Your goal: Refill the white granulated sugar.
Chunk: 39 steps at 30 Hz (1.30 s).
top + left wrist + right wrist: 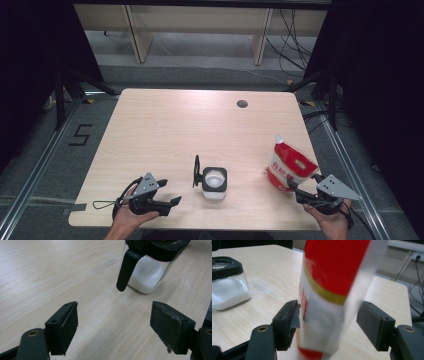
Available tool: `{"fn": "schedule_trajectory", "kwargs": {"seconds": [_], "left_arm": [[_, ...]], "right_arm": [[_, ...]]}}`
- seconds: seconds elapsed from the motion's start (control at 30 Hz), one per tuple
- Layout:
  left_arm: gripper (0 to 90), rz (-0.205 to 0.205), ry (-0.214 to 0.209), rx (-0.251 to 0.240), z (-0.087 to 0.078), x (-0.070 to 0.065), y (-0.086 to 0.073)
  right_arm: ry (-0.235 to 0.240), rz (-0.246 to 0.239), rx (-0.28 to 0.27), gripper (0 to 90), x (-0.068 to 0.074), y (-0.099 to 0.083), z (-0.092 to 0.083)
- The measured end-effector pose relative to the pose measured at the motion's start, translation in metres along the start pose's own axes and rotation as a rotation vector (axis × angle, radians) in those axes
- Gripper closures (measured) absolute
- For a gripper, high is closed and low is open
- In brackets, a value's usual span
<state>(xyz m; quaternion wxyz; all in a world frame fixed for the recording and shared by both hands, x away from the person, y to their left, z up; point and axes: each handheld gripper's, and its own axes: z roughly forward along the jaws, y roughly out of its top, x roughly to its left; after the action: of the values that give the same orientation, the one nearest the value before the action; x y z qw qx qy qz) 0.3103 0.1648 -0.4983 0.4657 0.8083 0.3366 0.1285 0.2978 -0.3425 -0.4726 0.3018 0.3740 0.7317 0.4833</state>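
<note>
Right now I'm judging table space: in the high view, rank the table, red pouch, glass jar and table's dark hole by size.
1. Table
2. Red pouch
3. Glass jar, only slightly smaller than the pouch
4. Dark hole

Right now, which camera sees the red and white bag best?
The high view: the whole red and white bag stands there on the table, spout up, beside the right gripper. The right gripper view shows it close, blurred and cut off, between the open jaws.

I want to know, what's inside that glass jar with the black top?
The glass jar holds white grains, like sugar or salt, partway up. Its black rim hides the very top.
</note>
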Motion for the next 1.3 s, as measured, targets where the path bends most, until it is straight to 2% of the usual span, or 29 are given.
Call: {"fn": "schedule_trajectory", "kwargs": {"seconds": [0.03,0.07,0.13,0.23,0.27,0.3,0.33,0.37,0.4,0.43,0.5,0.53,0.57,0.6,0.63,0.7,0.73,0.8,0.87,0.9,0.93,1.0,1.03,1.07,1.1,1.13,1.17,1.23,1.3], "left_arm": [[21.9,0.0,0.0,0.0,0.0,0.0,0.0],[21.9,-0.005,-0.003,-0.006,0.0,0.0,0.0],[21.8,0.015,-0.006,0.003,0.0,0.001,0.0],[21.9,-0.008,-0.002,-0.015,0.001,0.0,0.001],[21.9,-0.022,-0.003,-0.027,0.001,0.0,0.0],[21.9,-0.024,-0.003,-0.019,0.001,0.0,0.001],[21.9,0.003,0.004,0.001,-0.001,0.003,0.002],[21.9,-0.014,0.009,-0.008,0.001,0.002,0.001],[21.9,-0.02,0.006,-0.008,0.001,0.003,0.001],[21.9,-0.018,0.007,-0.009,0.0,0.003,0.002],[21.9,-0.019,0.005,-0.01,0.0,0.003,0.002],[21.9,-0.009,0.005,-0.01,-0.001,0.003,0.003],[21.9,-0.007,0.01,-0.011,-0.001,0.003,0.003],[22.0,-0.021,0.006,-0.021,0.0,0.002,0.002],[21.9,-0.001,0.006,-0.008,-0.001,0.003,0.003],[22.0,-0.018,0.007,-0.015,0.001,0.003,0.002],[22.0,-0.033,0.008,-0.016,0.001,0.002,0.002],[22.0,-0.006,0.003,-0.012,0.001,0.003,0.003],[22.0,-0.014,0.006,-0.015,0.001,0.002,0.004],[22.0,-0.005,0.01,-0.004,0.0,0.003,0.004],[22.0,-0.01,0.011,-0.008,0.0,0.003,0.004],[22.0,-0.036,0.007,-0.02,0.0,0.003,0.004],[22.0,-0.018,0.009,-0.016,-0.001,0.004,0.005],[22.0,-0.015,0.009,-0.019,-0.001,0.004,0.005],[22.0,-0.019,0.009,-0.024,-0.001,0.004,0.005],[22.0,-0.014,0.012,-0.018,-0.002,0.004,0.005],[22.0,-0.013,0.014,-0.019,-0.003,0.004,0.005],[22.0,-0.007,0.014,-0.019,-0.003,0.004,0.006],[22.0,-0.015,0.016,-0.018,-0.003,0.003,0.006]], "right_arm": [[-0.022,0.001,-0.006,34.5,0.001,-0.001,-0.003],[-0.031,0.02,0.014,34.5,0.003,-0.002,-0.006],[-0.033,0.004,0.001,34.3,0.003,-0.003,-0.009],[-0.033,0.033,0.056,32.7,0.006,-0.006,-0.016],[-0.038,0.056,0.056,32.4,0.008,-0.008,-0.017],[-0.042,0.057,0.061,32.1,0.008,-0.008,-0.019],[-0.041,0.053,0.068,32.1,0.009,-0.008,-0.02],[-0.04,0.078,0.061,31.2,0.011,-0.009,-0.021],[-0.059,0.031,0.063,30.5,0.01,-0.01,-0.023],[-0.064,0.057,0.062,30.3,0.012,-0.01,-0.023],[-0.061,0.097,0.096,29.3,0.017,-0.011,-0.025],[-0.069,0.096,0.118,29.1,0.018,-0.012,-0.027],[-0.077,0.061,0.108,28.9,0.017,-0.012,-0.027],[-0.07,0.053,0.102,28.2,0.017,-0.013,-0.027],[-0.081,0.068,0.119,27.9,0.02,-0.013,-0.029],[-0.082,0.054,0.113,27.6,0.022,-0.013,-0.031],[-0.095,0.034,0.13,27.3,0.022,-0.013,-0.033],[-0.089,0.058,0.147,27.0,0.026,-0.015,-0.034],[-0.078,0.05,0.157,26.3,0.026,-0.017,-0.034],[-0.077,0.084,0.172,26.3,0.029,-0.017,-0.035],[-0.067,0.059,0.17,26.3,0.028,-0.017,-0.034],[-0.071,0.049,0.174,26.3,0.029,-0.018,-0.035],[-0.067,0.026,0.167,26.2,0.028,-0.018,-0.034],[-0.065,0.073,0.188,26.1,0.033,-0.018,-0.036],[-0.044,0.068,0.188,26.1,0.032,-0.018,-0.035],[-0.057,0.036,0.179,26.1,0.032,-0.018,-0.035],[-0.051,0.061,0.183,26.1,0.035,-0.019,-0.035],[-0.052,0.031,0.186,26.0,0.034,-0.019,-0.035],[-0.048,0.087,0.213,25.2,0.039,-0.02,-0.037]]}}
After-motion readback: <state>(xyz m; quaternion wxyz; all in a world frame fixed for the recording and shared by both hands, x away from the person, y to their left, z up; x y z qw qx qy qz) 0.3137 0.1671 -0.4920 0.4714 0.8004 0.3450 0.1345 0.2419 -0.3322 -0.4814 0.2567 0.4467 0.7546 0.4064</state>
